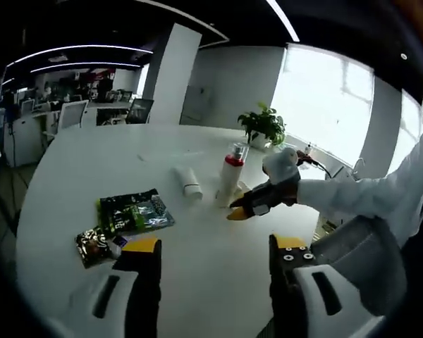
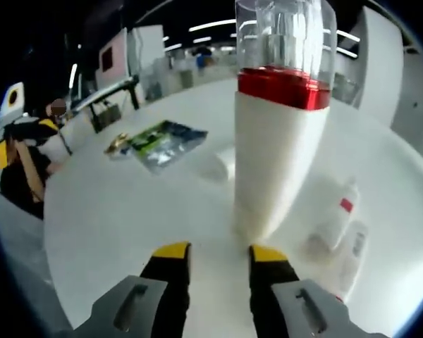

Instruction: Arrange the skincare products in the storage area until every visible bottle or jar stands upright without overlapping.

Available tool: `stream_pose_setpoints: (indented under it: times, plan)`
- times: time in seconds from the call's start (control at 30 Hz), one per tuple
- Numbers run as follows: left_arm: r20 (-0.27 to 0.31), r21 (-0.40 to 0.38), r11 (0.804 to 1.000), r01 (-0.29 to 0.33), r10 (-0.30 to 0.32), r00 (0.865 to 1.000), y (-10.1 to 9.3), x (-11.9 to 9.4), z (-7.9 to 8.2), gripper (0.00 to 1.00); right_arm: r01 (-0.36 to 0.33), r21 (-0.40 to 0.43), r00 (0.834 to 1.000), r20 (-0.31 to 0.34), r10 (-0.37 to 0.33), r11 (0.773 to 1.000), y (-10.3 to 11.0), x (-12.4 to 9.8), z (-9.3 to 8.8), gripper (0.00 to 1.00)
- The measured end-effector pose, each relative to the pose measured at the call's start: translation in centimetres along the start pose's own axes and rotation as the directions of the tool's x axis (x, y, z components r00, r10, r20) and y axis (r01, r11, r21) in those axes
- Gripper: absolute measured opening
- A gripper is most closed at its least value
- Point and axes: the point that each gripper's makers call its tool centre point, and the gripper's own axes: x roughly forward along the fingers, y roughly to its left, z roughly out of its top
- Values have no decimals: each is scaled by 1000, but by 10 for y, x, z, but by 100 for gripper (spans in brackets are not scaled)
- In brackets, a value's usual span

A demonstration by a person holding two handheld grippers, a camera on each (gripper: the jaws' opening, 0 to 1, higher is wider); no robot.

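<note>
Upright on the white round table (image 1: 197, 296): a white bottle with a red band and clear cap (image 1: 230, 177), seen close in the right gripper view (image 2: 278, 134) just past the jaw tips. Right gripper (image 2: 215, 255) with yellow-tipped jaws apart, nothing between them, tips close to the bottle's base but not clearly touching; seen from the left gripper view (image 1: 238, 210) just beside the foot of that bottle, held by a gloved hand (image 1: 280, 167). Left gripper (image 1: 215, 250) hanging over bare tabletop, jaws wide apart and empty, well short of any product.

Lying flat just beside the upright bottle: a white tube (image 1: 188, 181). Lying down in the right gripper view: two small white bottles (image 2: 342, 232), one with a red band, side by side and near touching. Probably the next work: standing those up, one at a time.

For a clean grip: close on the body at mid-height, not the cap, and tip up slowly, setting the base flat before letting go. Best to back the right jaws straight away from the standing bottle, since a sideways sweep could topple a tall, narrow thing like that.

Plenty of bare table toward the left gripper for setting bottles apart. Green packet (image 1: 135, 211) and a smaller dark packet (image 1: 93, 244) near the table's curved edge, worth avoiding. Potted plant (image 1: 263, 127) at the far rim, well clear
</note>
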Motion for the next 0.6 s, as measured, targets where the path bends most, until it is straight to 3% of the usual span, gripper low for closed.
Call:
stream_pose_setpoints:
  times: [0.17, 0.6]
  plan:
    - [24, -42, 999, -8, 9, 1000, -3, -7, -3, 62, -1, -2, 1000, -4, 1, 1000, 0, 0, 1, 28]
    - [38, -42, 999, -16, 17, 999, -2, -6, 0, 61, 16, 1, 1000, -3, -16, 1000, -6, 4, 3, 32]
